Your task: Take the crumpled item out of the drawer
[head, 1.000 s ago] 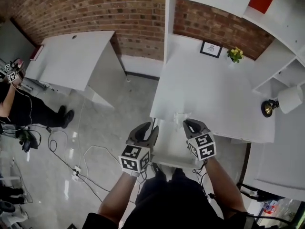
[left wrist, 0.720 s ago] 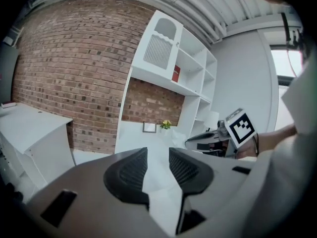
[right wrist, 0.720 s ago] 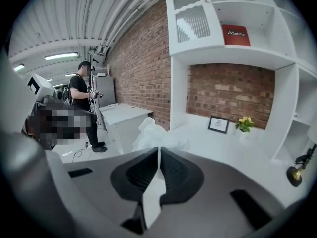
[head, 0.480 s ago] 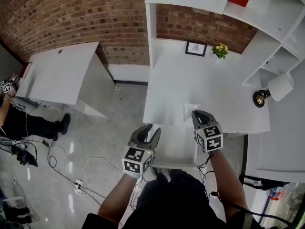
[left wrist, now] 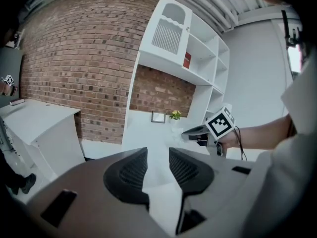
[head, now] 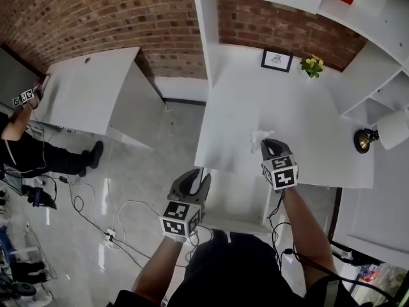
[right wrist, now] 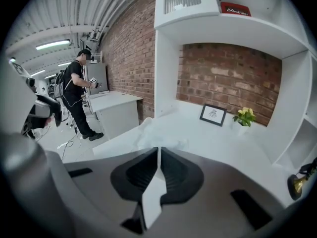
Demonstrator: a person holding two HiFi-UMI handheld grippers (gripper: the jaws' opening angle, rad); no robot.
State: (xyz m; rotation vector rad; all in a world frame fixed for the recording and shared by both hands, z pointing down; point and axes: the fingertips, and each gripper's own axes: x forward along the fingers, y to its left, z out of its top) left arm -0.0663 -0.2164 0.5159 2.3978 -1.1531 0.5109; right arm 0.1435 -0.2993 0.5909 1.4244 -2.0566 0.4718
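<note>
The crumpled item [head: 258, 135] is a small wad of white paper, held just above the front part of the white desk [head: 300, 114]. My right gripper [head: 268, 144] is shut on it; in the right gripper view the wad [right wrist: 157, 136] sticks out past the nearly closed jaws of that gripper [right wrist: 158, 151]. The open drawer [head: 238, 197] juts out below the desk's front edge, its white inside showing bare. My left gripper [head: 193, 175] hangs open and holds nothing by the drawer's left side. In the left gripper view its jaws stand apart [left wrist: 157, 152], and the right gripper's marker cube [left wrist: 220, 124] shows ahead.
A framed picture [head: 277, 60] and a small yellow-flowered plant [head: 313, 66] stand at the desk's back, with a lamp [head: 370, 138] at the right. Shelves rise behind. A second white desk [head: 83, 88], a person [head: 25, 152] and floor cables [head: 108, 235] lie to the left.
My right gripper has lifted the crumpled item from the drawer's edge up and forward over the desk top. The left gripper has stayed by the drawer, still open.
</note>
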